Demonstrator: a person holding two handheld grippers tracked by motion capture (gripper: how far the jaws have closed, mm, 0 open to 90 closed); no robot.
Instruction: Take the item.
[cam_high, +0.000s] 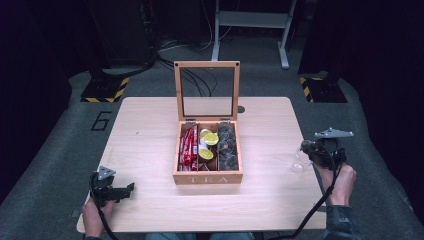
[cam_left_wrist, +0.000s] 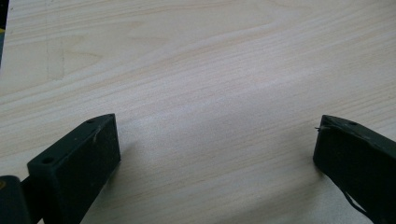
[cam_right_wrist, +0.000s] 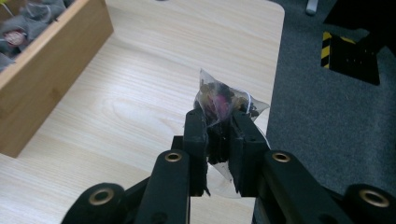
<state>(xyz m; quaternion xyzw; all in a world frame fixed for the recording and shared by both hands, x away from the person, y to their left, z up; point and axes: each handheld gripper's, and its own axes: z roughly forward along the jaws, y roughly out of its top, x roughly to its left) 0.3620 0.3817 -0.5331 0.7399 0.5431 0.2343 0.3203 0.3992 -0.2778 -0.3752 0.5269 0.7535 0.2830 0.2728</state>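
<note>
A dim room with grey carpet surrounds a pale wooden surface (cam_high: 150, 150), and beyond its far edge I see black stands with yellow-and-black striped bases and the legs of a grey metal frame.

The thing in hand is a clear pyramid tea bag (cam_right_wrist: 224, 100) filled with dark leaves and a touch of pink. In the right gripper view it sits pinched between the jaws of my right gripper (cam_right_wrist: 218, 122), which are pressed together on its lower half, with the peak of the bag standing free above them. In the high view the bag (cam_high: 297, 165) shows as a faint clear shape just above the surface near its right edge, well apart from the box, and the right gripper (cam_high: 306, 149) points leftward, with a hand (cam_high: 341, 184) behind it.

At the middle of the surface stands a wooden tea box (cam_high: 207, 177) lettered TEA on its front, its glass-paned lid (cam_high: 207, 90) raised upright at the back. It has three compartments: red packets (cam_high: 188, 147) on the left, round yellow-topped pods (cam_high: 208, 145) in the middle, and more dark pyramid bags (cam_high: 227, 147) on the right.

My left gripper (cam_high: 129, 189) lies near the front left corner of the surface. In the left gripper view its jaws are spread wide over bare wood with nothing between them.
</note>
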